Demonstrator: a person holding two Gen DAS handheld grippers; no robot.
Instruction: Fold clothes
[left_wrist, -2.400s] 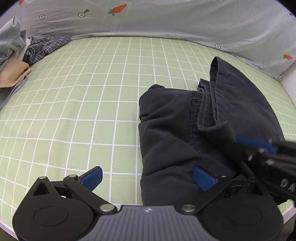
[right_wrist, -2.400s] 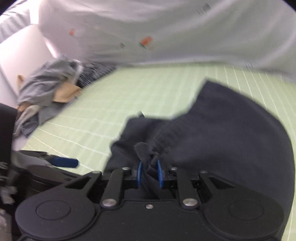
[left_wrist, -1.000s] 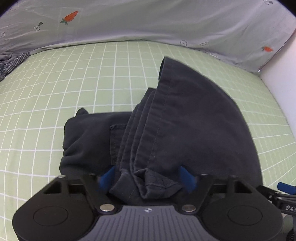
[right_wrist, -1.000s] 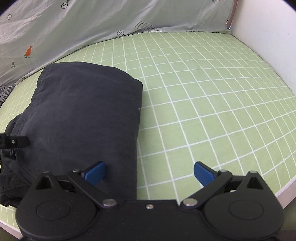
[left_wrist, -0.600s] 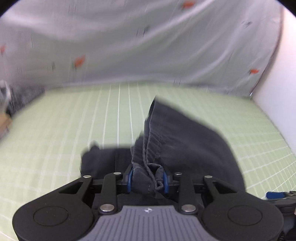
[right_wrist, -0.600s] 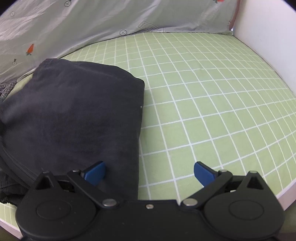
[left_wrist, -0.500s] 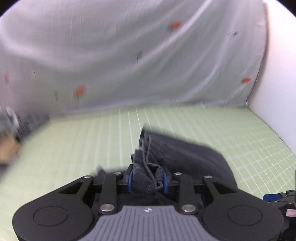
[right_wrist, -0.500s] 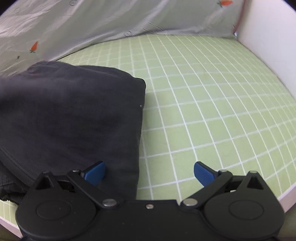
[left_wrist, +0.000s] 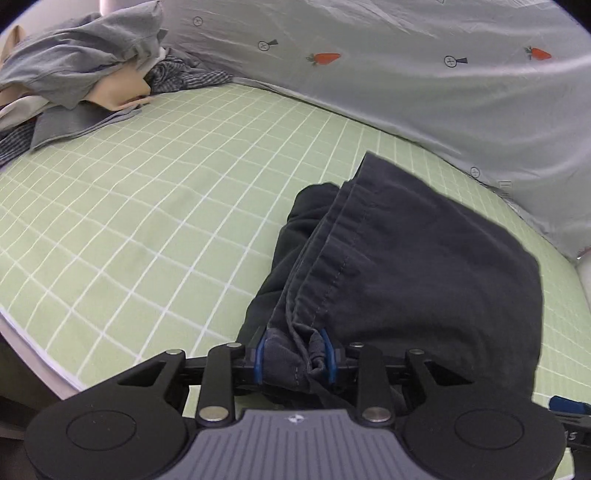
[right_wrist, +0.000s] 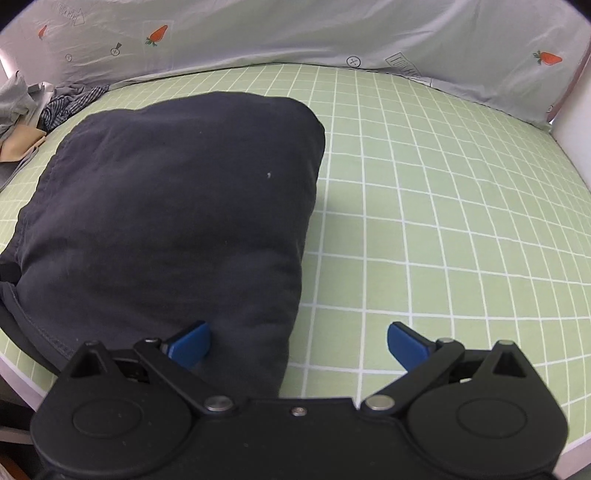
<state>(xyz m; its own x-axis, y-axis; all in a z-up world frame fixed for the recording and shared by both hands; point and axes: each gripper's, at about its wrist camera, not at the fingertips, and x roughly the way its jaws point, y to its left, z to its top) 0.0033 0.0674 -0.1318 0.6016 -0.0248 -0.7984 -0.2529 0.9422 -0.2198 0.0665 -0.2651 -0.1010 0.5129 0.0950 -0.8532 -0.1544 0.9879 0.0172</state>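
Left gripper fingers pressed together on a bunched hem of the dark trousers, which spread ahead of and to the right of the fingers over the green checked sheet. Right gripper fingers wide apart and gripping nothing; left finger touches the folded trousers near their edge, right finger over bare sheet. Pile of clothes lies far ahead-left of the left fingers, against the grey carrot-print cloth.
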